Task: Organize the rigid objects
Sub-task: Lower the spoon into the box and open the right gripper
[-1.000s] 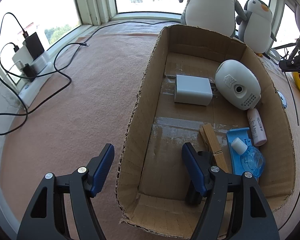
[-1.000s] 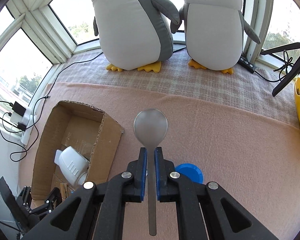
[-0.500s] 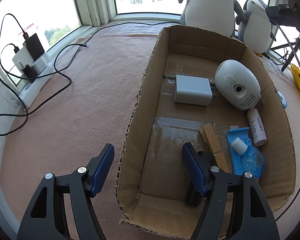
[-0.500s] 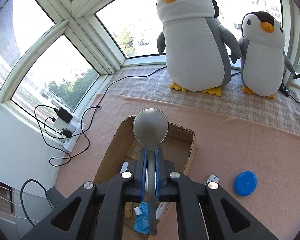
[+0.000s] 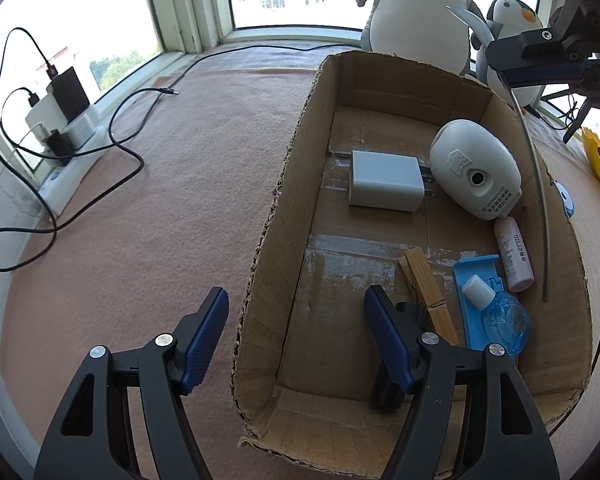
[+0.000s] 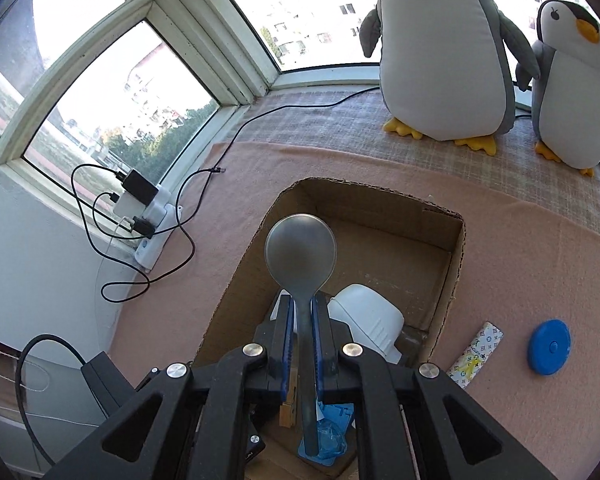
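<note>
My right tool (image 6: 301,322) is clamped on the handle of a metal spoon (image 6: 300,254), bowl pointing to 12 o'clock, hanging over the cardboard box (image 6: 456,248). My left tool (image 5: 296,332) straddles the box's left wall (image 5: 268,264), one finger outside and one inside; I cannot tell whether the pads press on the cardboard. Inside the box I see a white charger block (image 5: 386,180), a white rounded container (image 5: 474,168) at its 3 o'clock, a wooden clothespin (image 5: 428,294) and a blue bottle (image 5: 500,312). A blue disc (image 6: 549,346) lies on the table at the box's 3 o'clock
</note>
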The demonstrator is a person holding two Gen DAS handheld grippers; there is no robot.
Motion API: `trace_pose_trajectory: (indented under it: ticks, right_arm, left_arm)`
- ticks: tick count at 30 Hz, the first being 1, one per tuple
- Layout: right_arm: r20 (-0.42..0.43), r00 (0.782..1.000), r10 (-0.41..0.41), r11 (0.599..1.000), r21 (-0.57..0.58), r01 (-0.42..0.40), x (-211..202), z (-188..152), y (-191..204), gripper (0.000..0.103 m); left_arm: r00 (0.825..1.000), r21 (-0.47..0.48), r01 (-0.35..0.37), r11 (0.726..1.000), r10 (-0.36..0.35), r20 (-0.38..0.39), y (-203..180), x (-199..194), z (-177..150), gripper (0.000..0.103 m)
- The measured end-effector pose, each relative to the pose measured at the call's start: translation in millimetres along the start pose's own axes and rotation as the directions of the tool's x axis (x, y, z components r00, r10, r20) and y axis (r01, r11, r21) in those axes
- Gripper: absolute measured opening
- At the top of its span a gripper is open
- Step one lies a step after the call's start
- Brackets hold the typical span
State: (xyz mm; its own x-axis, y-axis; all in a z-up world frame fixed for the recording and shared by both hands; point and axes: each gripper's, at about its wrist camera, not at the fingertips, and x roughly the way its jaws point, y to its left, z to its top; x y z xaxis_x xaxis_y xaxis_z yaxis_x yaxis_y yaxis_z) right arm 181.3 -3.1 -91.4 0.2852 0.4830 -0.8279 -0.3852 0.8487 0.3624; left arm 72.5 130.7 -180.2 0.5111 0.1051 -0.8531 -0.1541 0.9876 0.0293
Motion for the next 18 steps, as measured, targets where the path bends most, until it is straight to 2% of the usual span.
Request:
trace_pose_trajectory:
  ticks: [1, 3, 5, 12, 18]
  right_arm:
    - [-0.005, 1.000, -0.002, 1.000, 0.000, 0.002, 1, 0, -1, 0.013]
    - [0.001, 1.000, -0.005, 1.000, 0.002, 0.005, -1, -1, -3, 0.043]
    - [0.028, 0.999, -0.027, 1.000, -0.008, 0.028, -7, -1, -4, 0.052]
    - [0.048, 0.996, -0.075, 0.996, -0.036, 0.077, -19, 0, -12, 0.055]
    - [0.061, 0.994, -0.095, 0.995, -0.014, 0.096, -32, -2, -32, 0.056]
  left_arm:
    - [1.000, 0.000, 0.000, 1.000, 0.000, 0.000, 0, 0, 0, 0.072]
    - [1.000, -0.001, -0.001, 1.000, 0.001, 0.000, 0, -1, 0, 0.072]
    - [1.000, 0.000, -0.002, 1.000, 0.002, 0.000, 0, -1, 0, 0.072]
    - [1.000, 0.003, -0.009, 1.000, 0.009, 0.002, 0, -1, 1, 0.072]
    - [1.000, 0.008, -0.016, 1.000, 0.016, 0.003, -2, -2, 0, 0.072]
